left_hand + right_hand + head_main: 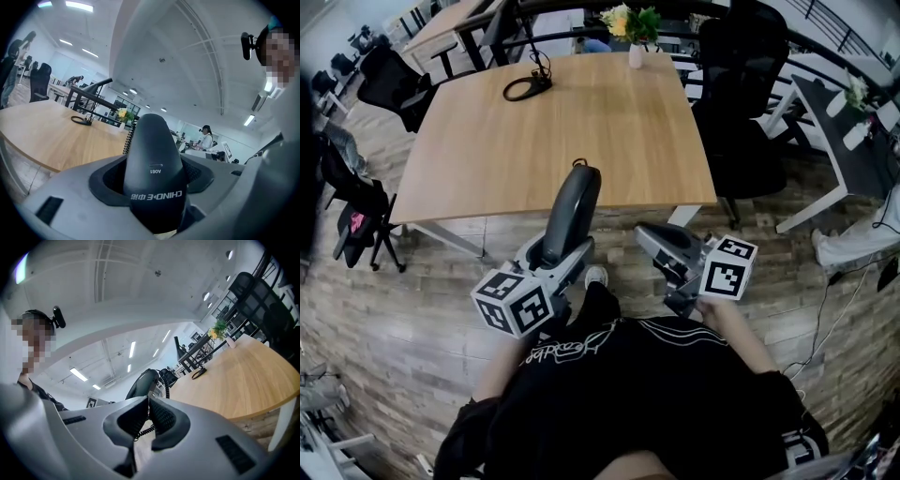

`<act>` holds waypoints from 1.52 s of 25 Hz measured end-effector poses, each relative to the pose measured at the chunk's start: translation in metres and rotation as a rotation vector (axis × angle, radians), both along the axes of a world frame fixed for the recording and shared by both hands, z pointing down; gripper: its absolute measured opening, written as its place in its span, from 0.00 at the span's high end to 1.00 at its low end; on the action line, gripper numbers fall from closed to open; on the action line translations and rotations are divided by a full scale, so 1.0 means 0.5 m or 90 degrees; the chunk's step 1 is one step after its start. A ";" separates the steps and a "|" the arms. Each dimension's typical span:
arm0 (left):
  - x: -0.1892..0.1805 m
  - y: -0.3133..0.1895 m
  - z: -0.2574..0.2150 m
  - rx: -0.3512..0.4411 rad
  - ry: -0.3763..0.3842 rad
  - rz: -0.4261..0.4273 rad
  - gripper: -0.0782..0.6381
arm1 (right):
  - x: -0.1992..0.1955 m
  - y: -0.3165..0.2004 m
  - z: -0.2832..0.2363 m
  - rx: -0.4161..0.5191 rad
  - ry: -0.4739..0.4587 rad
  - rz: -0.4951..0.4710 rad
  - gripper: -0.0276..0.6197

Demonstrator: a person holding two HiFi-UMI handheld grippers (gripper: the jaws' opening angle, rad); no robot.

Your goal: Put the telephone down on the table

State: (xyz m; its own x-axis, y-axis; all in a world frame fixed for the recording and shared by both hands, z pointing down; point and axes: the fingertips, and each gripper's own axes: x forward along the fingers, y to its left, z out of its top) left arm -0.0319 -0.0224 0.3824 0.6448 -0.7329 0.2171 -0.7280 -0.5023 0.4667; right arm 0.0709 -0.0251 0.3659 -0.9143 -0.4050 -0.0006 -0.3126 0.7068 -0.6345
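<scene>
A dark grey telephone handset [572, 208] stands upright in my left gripper [555, 253], held in the air just short of the wooden table's [553, 131] near edge. In the left gripper view the handset [152, 159] fills the space between the jaws, which are shut on its lower part, and its coiled cord [127, 138] runs down behind it. My right gripper [647, 234] hovers to the right, its pads together with nothing between them. The right gripper view shows the closed gripper [148, 404], the handset [140, 384] beyond it and the coiled cord [142, 430] hanging behind the jaws.
A looped black cable [526, 87] lies on the table's far left. A white vase of flowers [635, 49] stands at the far edge. Black office chairs [733, 84] crowd the table's right side and another chair [389, 80] stands at the left. The floor is wood planks.
</scene>
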 end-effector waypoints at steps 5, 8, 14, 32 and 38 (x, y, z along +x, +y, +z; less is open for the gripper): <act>-0.039 -0.122 0.002 0.000 -0.001 0.000 0.49 | -0.040 -0.119 0.003 -0.007 0.003 0.003 0.90; -0.068 -0.197 0.008 -0.010 -0.009 -0.002 0.49 | -0.068 -0.192 0.009 -0.019 0.002 0.001 0.90; -0.135 -0.336 0.032 -0.035 -0.022 -0.011 0.49 | -0.129 -0.330 0.031 -0.047 -0.001 -0.002 0.90; -0.276 -0.635 0.184 -0.118 -0.094 -0.031 0.49 | -0.213 -0.572 0.133 -0.139 0.006 0.026 0.90; -0.282 -0.657 0.267 -0.166 -0.104 -0.042 0.49 | -0.194 -0.584 0.162 -0.167 0.013 0.040 0.90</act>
